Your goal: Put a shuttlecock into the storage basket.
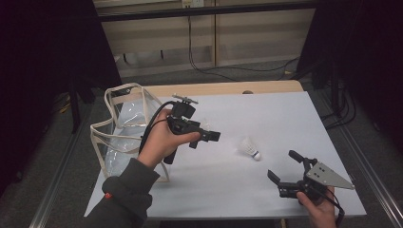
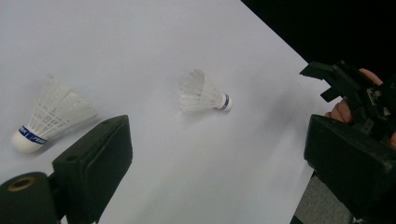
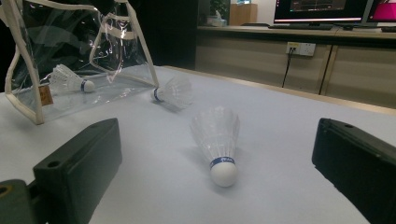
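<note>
A white shuttlecock [image 1: 249, 148] with a blue band lies on the white table [image 1: 285, 118], right of centre. My right gripper [image 1: 282, 165] rests low near the front right edge, open, with that shuttlecock [image 3: 219, 144] between and beyond its jaws, cork toward it. A second shuttlecock [image 3: 173, 91] lies farther off beside a clear bag [image 3: 79, 56], and a third [image 3: 70, 79] lies inside the bag. My left gripper [image 1: 204, 139] is held above the table next to the bag [image 1: 123, 128], open and empty. It looks down on two shuttlecocks [image 2: 203, 93] [image 2: 46, 114].
The clear bag with cream trim stands at the table's left edge, its mouth upward. A wooden strip [image 1: 228, 88] runs along the far edge. Cables [image 1: 228, 71] lie on the floor behind. The right hand and its gripper [image 2: 345, 84] appear at the table's corner.
</note>
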Demonstrator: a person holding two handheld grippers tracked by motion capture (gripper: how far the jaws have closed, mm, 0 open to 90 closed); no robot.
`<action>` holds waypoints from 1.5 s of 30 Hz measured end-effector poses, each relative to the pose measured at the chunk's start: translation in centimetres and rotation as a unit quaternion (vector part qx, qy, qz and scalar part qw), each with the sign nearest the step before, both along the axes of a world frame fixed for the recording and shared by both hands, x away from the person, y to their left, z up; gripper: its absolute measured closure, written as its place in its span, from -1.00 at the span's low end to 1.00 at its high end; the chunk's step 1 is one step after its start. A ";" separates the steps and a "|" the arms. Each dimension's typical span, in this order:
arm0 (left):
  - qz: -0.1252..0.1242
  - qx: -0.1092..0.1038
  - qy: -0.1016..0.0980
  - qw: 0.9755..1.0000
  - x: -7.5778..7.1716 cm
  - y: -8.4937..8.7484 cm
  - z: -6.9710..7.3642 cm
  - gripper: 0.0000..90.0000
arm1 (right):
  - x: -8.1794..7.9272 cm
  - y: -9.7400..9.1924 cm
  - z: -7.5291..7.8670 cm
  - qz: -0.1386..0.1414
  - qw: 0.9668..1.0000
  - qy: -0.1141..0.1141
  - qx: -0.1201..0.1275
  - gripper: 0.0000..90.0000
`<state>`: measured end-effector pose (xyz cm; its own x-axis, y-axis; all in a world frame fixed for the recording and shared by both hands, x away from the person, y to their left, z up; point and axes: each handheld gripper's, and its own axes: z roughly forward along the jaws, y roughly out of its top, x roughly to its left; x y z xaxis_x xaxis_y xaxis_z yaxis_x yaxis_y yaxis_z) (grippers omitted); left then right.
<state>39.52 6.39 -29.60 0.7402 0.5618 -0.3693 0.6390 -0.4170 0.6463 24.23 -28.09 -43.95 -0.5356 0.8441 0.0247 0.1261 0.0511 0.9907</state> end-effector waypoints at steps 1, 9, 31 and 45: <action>0.001 0.000 0.001 1.000 0.0 0.0 -0.1 -0.83 | 0.0 0.0 0.0 0.000 1.000 0.001 0.000 -0.97; -0.003 0.006 -0.003 1.000 0.0 -0.5 -0.9 -0.83 | 0.1 0.0 0.0 0.001 1.000 0.000 0.001 -0.97; -0.007 0.013 -0.008 1.000 0.0 -1.3 -3.3 -0.89 | 0.0 -0.2 0.0 -0.002 1.000 -0.001 0.001 -0.97; -0.009 0.006 -0.013 1.000 -0.1 -1.8 -4.4 -0.91 | 0.2 -0.1 0.1 0.001 1.000 -0.001 0.000 -0.97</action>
